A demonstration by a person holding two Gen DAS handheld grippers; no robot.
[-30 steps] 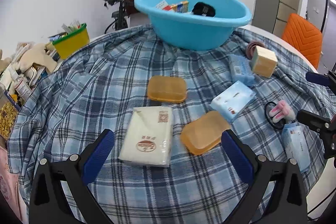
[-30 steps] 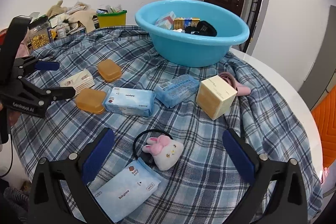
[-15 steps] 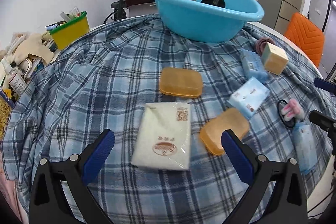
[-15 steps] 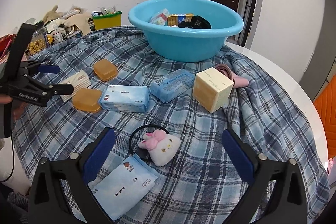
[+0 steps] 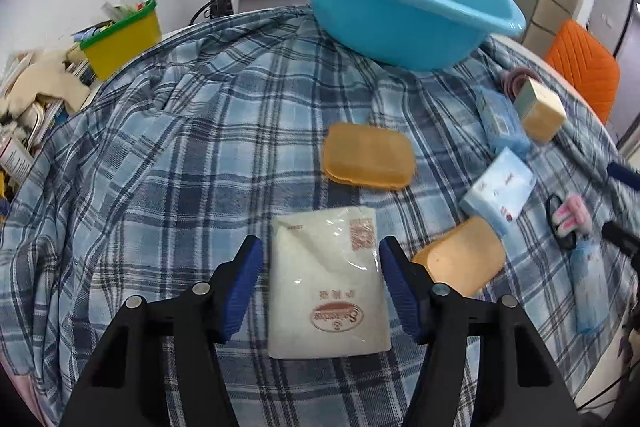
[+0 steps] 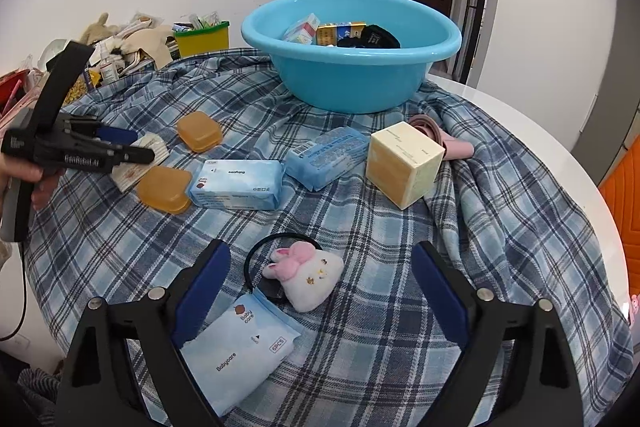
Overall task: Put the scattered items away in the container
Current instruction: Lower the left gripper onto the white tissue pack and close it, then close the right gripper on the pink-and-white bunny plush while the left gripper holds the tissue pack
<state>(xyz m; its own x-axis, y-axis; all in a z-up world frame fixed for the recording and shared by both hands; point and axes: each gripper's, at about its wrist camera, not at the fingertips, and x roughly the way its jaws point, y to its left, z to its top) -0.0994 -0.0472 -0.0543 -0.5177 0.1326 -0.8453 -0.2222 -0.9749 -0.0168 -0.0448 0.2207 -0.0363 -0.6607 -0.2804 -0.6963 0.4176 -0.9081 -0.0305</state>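
A white tissue pack (image 5: 328, 283) lies flat on the plaid cloth between the jaws of my left gripper (image 5: 320, 283). The jaws are closing on it; a thin gap still shows at the left pad. From the right wrist view, the left gripper (image 6: 136, 147) hangs over that pack (image 6: 128, 177) at the left. My right gripper (image 6: 320, 287) is open and narrowing around a white-and-pink bunny plush (image 6: 308, 279) on a black hair band. A Babycare pack (image 6: 236, 351) lies by its left finger. The blue basin (image 6: 352, 83) at the back holds small boxes and a black item.
Two orange soap boxes (image 5: 368, 155) (image 5: 460, 259), two blue wipe packs (image 6: 236, 183) (image 6: 328, 157), a cream cube box (image 6: 404, 163) and a pink item (image 6: 452, 147) lie scattered on the cloth. A yellow bin (image 5: 120, 43) and clutter stand beyond the table's left edge; an orange chair (image 5: 580, 71) is right.
My left gripper came down and forward over the tissue pack, and its jaws narrowed from wide apart to either side of it. The right gripper's jaws drew in slightly.
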